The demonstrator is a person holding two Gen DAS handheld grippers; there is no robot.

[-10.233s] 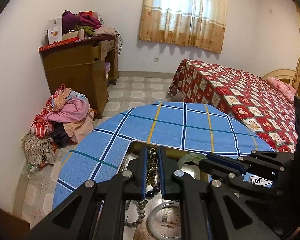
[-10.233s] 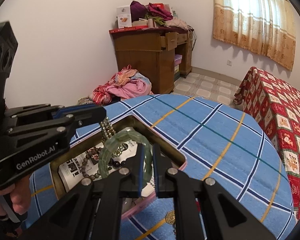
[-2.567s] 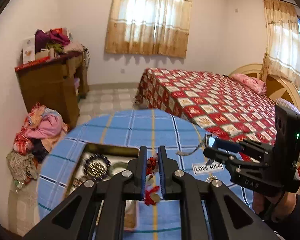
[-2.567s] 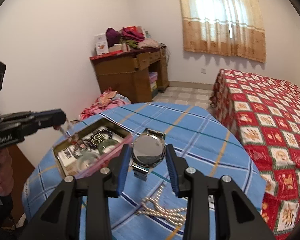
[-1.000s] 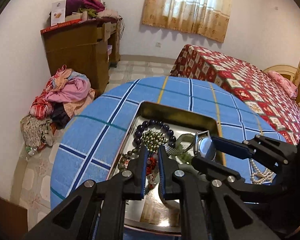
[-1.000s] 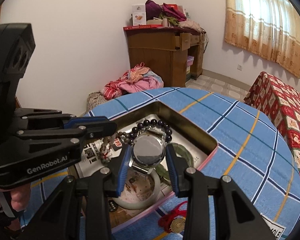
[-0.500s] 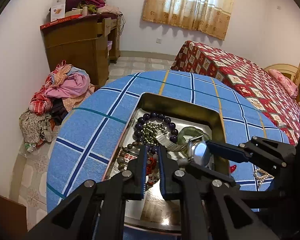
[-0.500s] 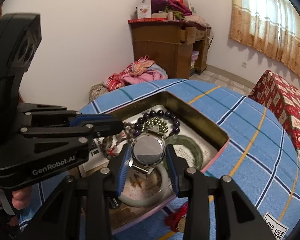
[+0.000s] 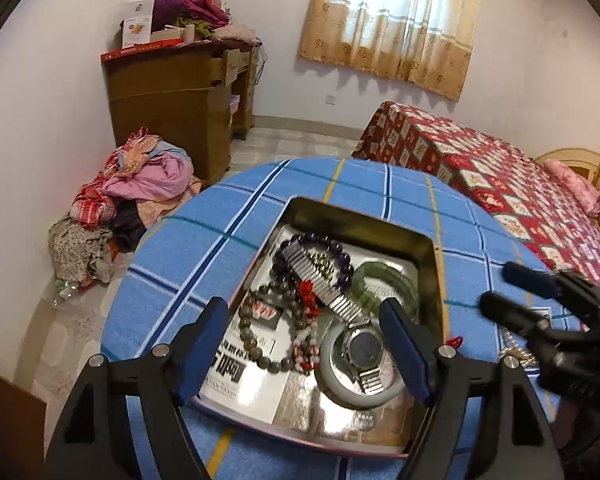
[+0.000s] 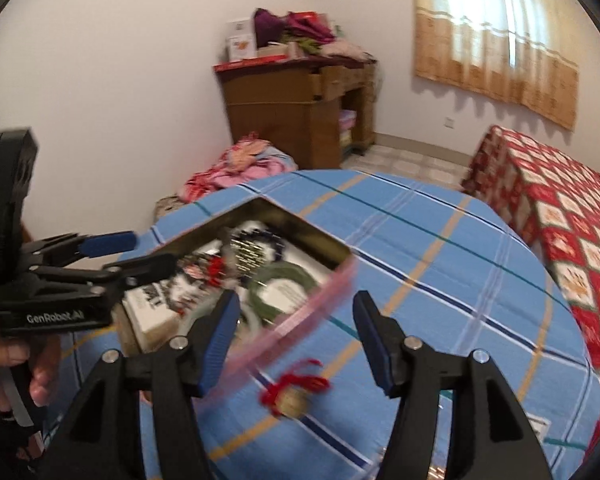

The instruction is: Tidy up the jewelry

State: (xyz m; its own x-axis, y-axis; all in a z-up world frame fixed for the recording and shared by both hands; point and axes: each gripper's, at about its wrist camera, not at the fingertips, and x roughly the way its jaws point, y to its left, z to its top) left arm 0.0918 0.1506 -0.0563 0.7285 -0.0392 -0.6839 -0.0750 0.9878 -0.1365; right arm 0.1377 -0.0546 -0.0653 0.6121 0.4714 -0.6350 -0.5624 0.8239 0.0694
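Both grippers' blue-padded fingers are spread wide, holding nothing: the left gripper [image 9: 306,346] above the rectangular metal tin [image 9: 432,256], where the silver wristwatch [image 9: 364,346] lies on a pale bangle [image 9: 332,376]; the right gripper [image 10: 296,336] beside it.

Silver watch [image 9: 365,347] face-up on pale bangle [image 9: 332,376] in tin [image 9: 436,268]; beads, green bangle [image 9: 384,284] alongside, possibly jade.

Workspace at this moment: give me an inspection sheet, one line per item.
Surface: round table under blue plaid cloth.
Job's things: open metal tin holds wristwatch lying across a pale bangle, dark bead bracelet, green bangle, brown beads.
Clutter: red-tasselled charm on cloth outside the tin.
Grippers: left tool open, empty; right tool open, empty.
Cables: nothing seen.
Surroundings: bed, wooden desk, clothes pile.
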